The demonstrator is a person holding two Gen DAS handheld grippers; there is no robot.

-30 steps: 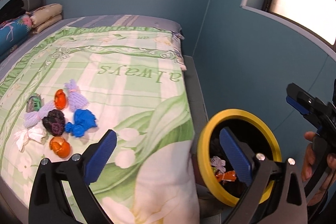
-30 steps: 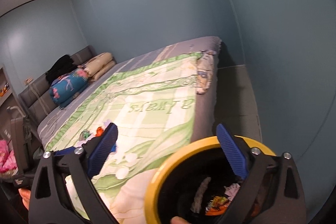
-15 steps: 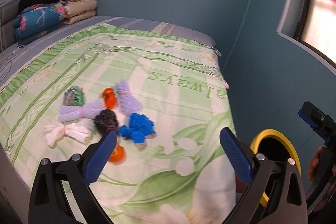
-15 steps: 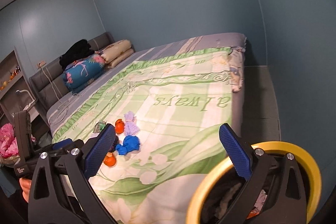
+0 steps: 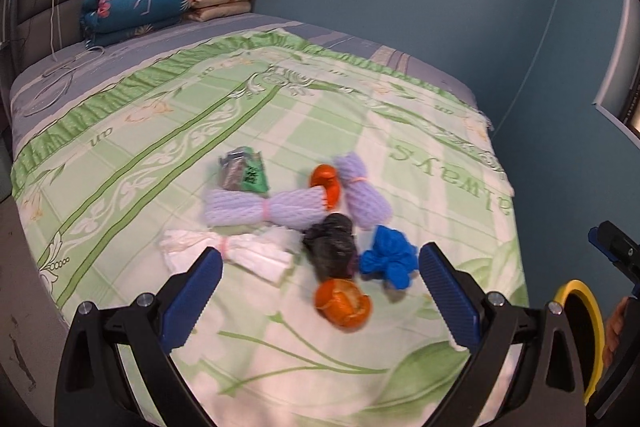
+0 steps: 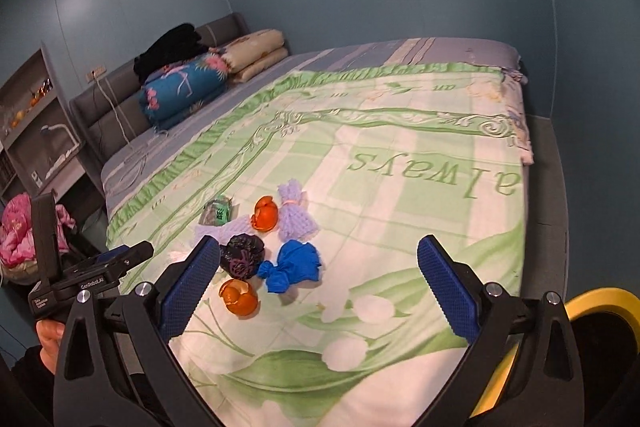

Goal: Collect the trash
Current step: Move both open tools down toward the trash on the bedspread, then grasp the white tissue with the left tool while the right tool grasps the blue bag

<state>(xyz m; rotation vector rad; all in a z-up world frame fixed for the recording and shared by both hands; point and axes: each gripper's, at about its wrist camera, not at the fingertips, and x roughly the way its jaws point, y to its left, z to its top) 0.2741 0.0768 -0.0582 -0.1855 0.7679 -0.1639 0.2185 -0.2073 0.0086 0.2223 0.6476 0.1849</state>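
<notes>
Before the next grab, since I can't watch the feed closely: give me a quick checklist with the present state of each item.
1. Left gripper open and empty: ok, jaws wide apart.
2. Right gripper open and empty: ok.
3. Trash within view on the bedspread: ok; the near orange peel, blue wad and black wad lie closest.
4. Near orange peel free of neighbours: cannot tell; the black wad sits right against it in the left view.
5. Yellow-rimmed bin at hand: ok, at the bed's near corner.
6. Room left in the bin: cannot tell, its inside is dark.
</notes>
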